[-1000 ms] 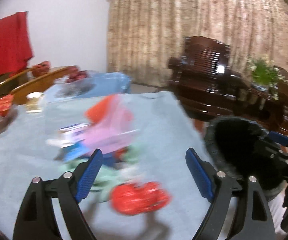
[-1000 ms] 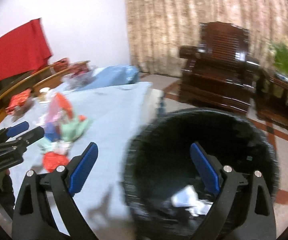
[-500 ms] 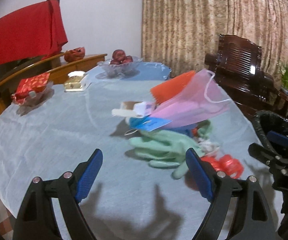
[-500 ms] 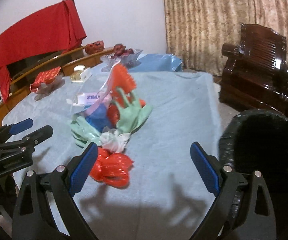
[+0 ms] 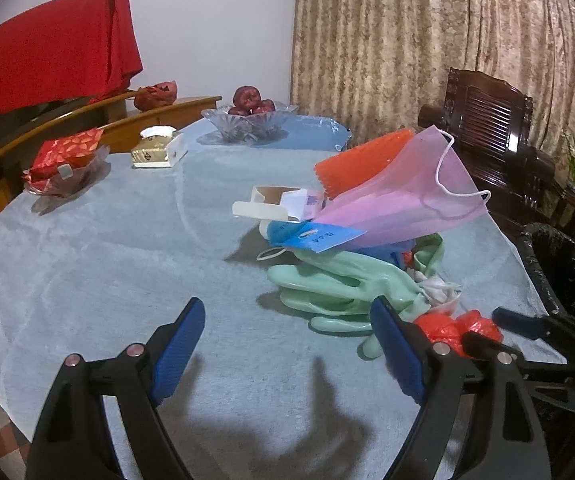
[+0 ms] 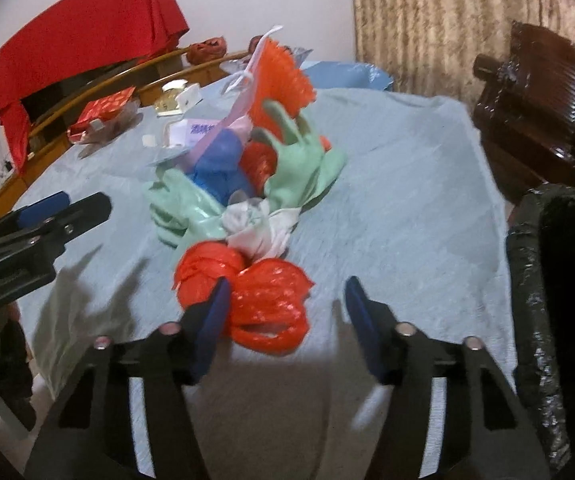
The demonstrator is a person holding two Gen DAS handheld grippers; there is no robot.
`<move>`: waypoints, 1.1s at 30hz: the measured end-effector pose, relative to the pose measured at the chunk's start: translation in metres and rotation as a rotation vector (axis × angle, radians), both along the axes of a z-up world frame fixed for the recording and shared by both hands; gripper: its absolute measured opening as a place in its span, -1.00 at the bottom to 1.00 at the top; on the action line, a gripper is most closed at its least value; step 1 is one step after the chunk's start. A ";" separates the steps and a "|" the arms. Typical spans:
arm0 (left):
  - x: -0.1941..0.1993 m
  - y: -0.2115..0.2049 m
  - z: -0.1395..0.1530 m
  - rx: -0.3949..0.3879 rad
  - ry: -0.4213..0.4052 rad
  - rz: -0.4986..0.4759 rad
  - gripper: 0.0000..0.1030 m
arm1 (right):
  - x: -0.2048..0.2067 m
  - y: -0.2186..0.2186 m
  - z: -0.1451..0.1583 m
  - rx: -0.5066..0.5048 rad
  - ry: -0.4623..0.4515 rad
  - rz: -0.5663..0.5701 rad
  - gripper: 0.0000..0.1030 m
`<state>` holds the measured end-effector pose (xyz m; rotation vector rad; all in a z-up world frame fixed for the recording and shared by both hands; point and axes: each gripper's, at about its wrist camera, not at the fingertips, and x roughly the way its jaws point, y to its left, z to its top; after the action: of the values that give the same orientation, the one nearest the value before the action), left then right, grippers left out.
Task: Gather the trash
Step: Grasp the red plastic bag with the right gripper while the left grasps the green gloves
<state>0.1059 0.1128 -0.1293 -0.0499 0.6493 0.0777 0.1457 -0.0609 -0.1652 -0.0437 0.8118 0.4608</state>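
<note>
Right wrist view: the right gripper [image 6: 287, 304] hangs low over the worktop [image 6: 407, 168], its jaws just narrowing around the red bag [image 6: 263, 300]; the left pad is at the bag's edge, the right pad is clear of it, so no grip. The bag lies at the near end of the trash pile [image 6: 239, 168], with the bin [image 6: 555, 272] at the right. The left gripper [image 5: 287, 344] stands wide open over bare cloth, beside the green gloves [image 5: 343, 284].

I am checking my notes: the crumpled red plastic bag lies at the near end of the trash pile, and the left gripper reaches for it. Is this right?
Only the gripper is wrong: the right gripper reaches for the red plastic bag, as the right wrist view shows. It lies at the pile's near end.
</note>
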 end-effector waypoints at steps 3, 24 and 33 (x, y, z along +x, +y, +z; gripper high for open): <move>0.002 -0.003 -0.003 -0.002 0.008 -0.007 0.61 | -0.002 0.003 -0.004 0.012 0.026 0.042 -0.54; 0.027 -0.048 -0.035 -0.056 0.112 -0.098 0.22 | -0.005 -0.062 0.032 0.021 -0.073 -0.096 -0.84; 0.039 -0.057 -0.054 -0.071 0.204 -0.120 -0.61 | -0.005 -0.065 0.030 0.017 -0.072 -0.096 -0.84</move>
<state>0.1447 0.0559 -0.1836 -0.0715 0.8570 -0.0572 0.1408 -0.1261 -0.1349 -0.0052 0.7356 0.3737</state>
